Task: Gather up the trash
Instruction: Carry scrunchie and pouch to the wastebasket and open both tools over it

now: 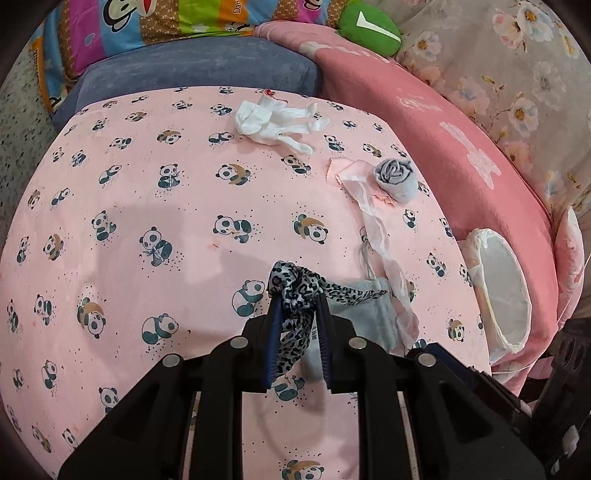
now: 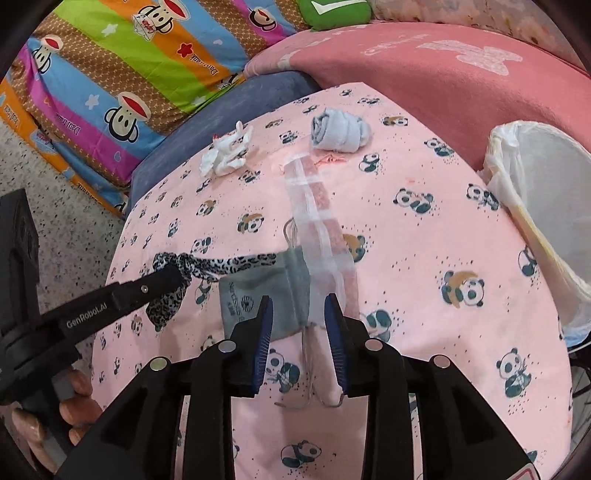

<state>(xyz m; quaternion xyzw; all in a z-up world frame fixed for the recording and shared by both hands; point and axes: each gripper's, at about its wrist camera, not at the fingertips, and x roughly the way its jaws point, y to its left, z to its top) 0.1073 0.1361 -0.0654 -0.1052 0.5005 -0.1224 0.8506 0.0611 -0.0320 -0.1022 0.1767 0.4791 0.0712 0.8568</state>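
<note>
My left gripper (image 1: pixel 295 295) is shut on a leopard-print fabric strip (image 1: pixel 295 291), which it holds just above the pink panda sheet (image 1: pixel 147 206). The right wrist view shows that left gripper (image 2: pixel 173 275) at the left with the strip (image 2: pixel 221 264) trailing right onto a grey drawstring pouch (image 2: pixel 273 291). My right gripper (image 2: pixel 299 306) is open, its jaws straddling the pouch's right end and a sheer white-and-pink ribbon (image 2: pixel 314 206). Farther off lie a crumpled white glove (image 1: pixel 277 123), (image 2: pixel 225 155) and a rolled grey sock (image 1: pixel 397 177), (image 2: pixel 340 133). A bin with a white liner (image 1: pixel 498 291), (image 2: pixel 543 206) stands at the right.
A blue-grey cushion (image 1: pixel 199 66) and a striped cartoon quilt (image 2: pixel 122 70) lie beyond the sheet. A pink blanket (image 1: pixel 443 122) rises on the right, with a green plush (image 1: pixel 369 29) behind it. Speckled floor (image 2: pixel 70 199) and a person's fingers (image 2: pixel 77 402) show at the left.
</note>
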